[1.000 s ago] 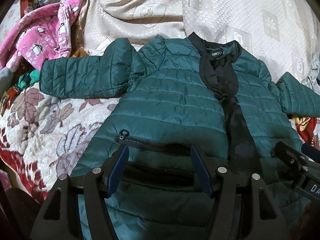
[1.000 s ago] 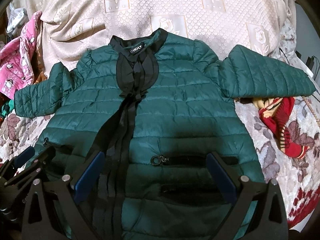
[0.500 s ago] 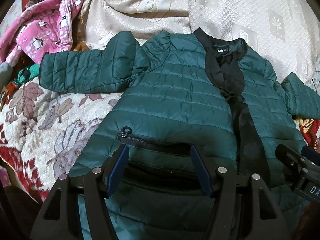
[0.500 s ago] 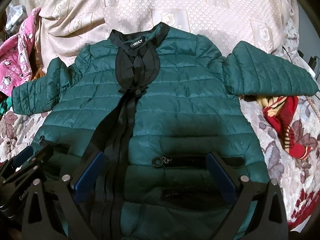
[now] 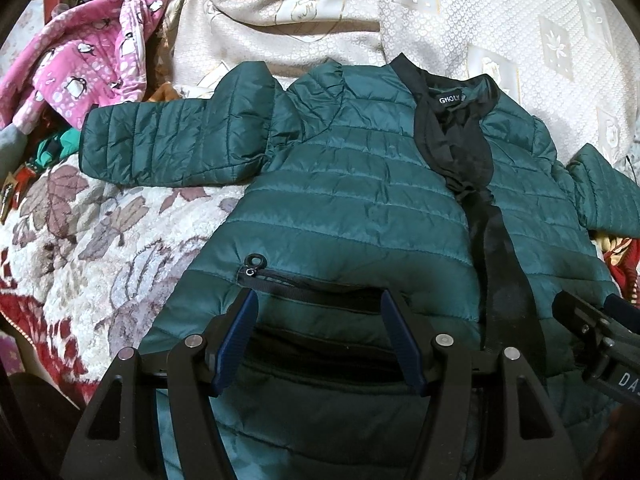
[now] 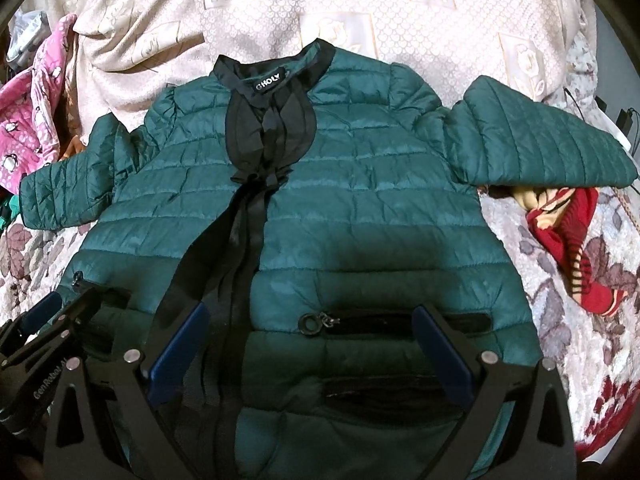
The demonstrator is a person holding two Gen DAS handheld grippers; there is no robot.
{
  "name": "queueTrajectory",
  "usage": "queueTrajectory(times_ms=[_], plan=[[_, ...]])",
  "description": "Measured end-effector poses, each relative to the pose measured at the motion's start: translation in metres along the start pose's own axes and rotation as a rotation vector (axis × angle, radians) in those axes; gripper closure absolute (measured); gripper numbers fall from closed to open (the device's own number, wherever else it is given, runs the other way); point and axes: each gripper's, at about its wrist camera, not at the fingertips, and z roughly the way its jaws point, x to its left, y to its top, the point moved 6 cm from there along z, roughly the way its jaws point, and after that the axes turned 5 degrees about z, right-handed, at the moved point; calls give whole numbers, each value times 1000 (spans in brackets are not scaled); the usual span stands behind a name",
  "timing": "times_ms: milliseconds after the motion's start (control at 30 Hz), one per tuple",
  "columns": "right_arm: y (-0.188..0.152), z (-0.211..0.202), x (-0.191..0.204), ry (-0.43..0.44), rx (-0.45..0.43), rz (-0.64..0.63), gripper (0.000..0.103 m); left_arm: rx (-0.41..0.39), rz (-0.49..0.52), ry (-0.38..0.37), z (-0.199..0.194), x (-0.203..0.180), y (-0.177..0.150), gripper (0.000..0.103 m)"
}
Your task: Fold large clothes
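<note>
A dark green quilted jacket (image 5: 360, 208) lies face up on a bed, sleeves spread out, with a black collar and black front band. It also fills the right wrist view (image 6: 360, 216). My left gripper (image 5: 318, 312) is open and empty, hovering over the jacket's lower left part near its pocket zipper (image 5: 254, 266). My right gripper (image 6: 312, 324) is open and empty over the lower right part by the other pocket zipper (image 6: 316, 322). Each gripper shows at the edge of the other's view, the right one (image 5: 600, 344) and the left one (image 6: 52, 332).
A cream patterned bedspread (image 6: 360, 8) lies behind the jacket, and a leaf-patterned blanket (image 5: 92, 240) lies under it. A pink penguin garment (image 5: 80, 64) sits at the back left. A red striped cloth (image 6: 572, 240) lies under the right sleeve.
Both grippers have drifted a little forward and left over the jacket, so it sits lower and further right in view. The jacket itself has not moved. Both stay open.
</note>
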Motion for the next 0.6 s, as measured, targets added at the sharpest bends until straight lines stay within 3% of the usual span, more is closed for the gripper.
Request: queueTrajectory(times_ms=[600], plan=[[-3, 1, 0, -3, 12, -14, 0, 10, 3, 12, 1, 0, -2, 65]])
